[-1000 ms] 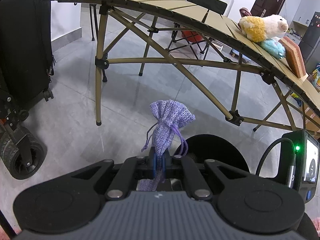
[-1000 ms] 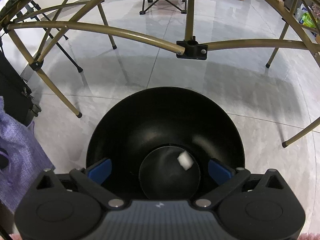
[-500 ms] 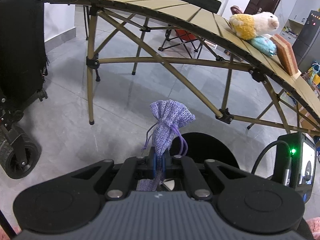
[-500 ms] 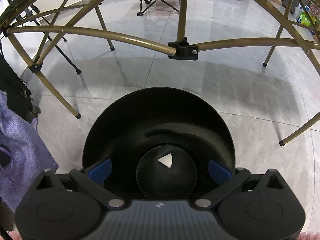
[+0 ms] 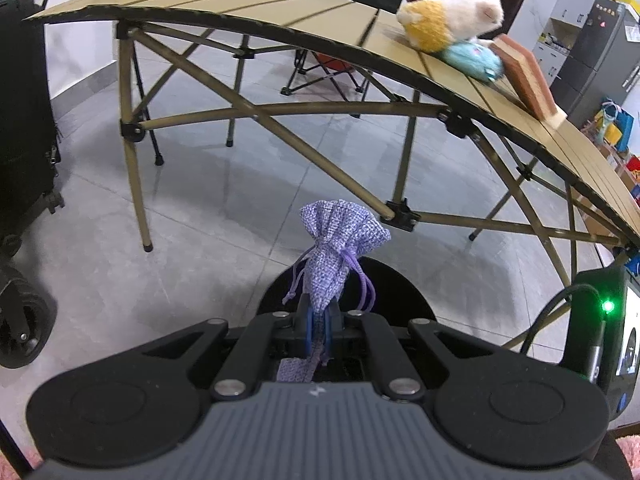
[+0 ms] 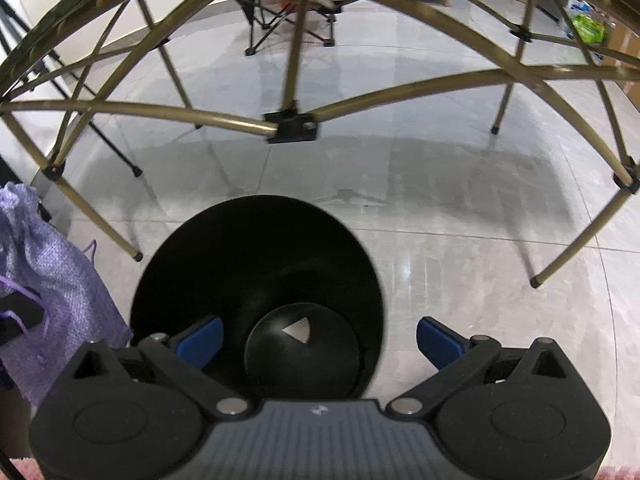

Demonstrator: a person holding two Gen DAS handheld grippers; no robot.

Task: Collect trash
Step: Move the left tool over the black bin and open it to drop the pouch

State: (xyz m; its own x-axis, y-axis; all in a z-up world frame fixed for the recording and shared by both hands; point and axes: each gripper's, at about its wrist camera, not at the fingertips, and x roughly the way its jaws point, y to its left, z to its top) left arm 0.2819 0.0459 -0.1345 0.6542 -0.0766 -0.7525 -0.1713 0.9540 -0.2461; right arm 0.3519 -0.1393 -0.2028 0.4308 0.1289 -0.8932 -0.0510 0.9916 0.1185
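My left gripper (image 5: pixel 318 320) is shut on the lower end of a purple woven drawstring pouch (image 5: pixel 340 236), which stands up from between the fingers. Behind the pouch is a round black bin (image 5: pixel 396 292) on the floor. In the right wrist view the bin (image 6: pixel 256 248) lies straight below, with a small pale scrap (image 6: pixel 298 328) on its dark bottom. My right gripper (image 6: pixel 320 338) is open above the bin's near side, its blue pads (image 6: pixel 200 340) wide apart with nothing between them. The pouch (image 6: pixel 52 272) shows at that view's left edge.
A tan folding table (image 5: pixel 280 4) arches overhead, carrying plush toys (image 5: pixel 448 20) and a wooden block (image 5: pixel 528 76). Its legs and cross bars (image 6: pixel 292 128) stand just beyond the bin. A black wheeled case (image 5: pixel 24 120) is on the left and a camp chair (image 5: pixel 332 68) behind.
Both cameras have shifted across the floor: the table frame has slid sideways in both views and the bin looks smaller under the right gripper. The left grip on the pouch is unchanged.
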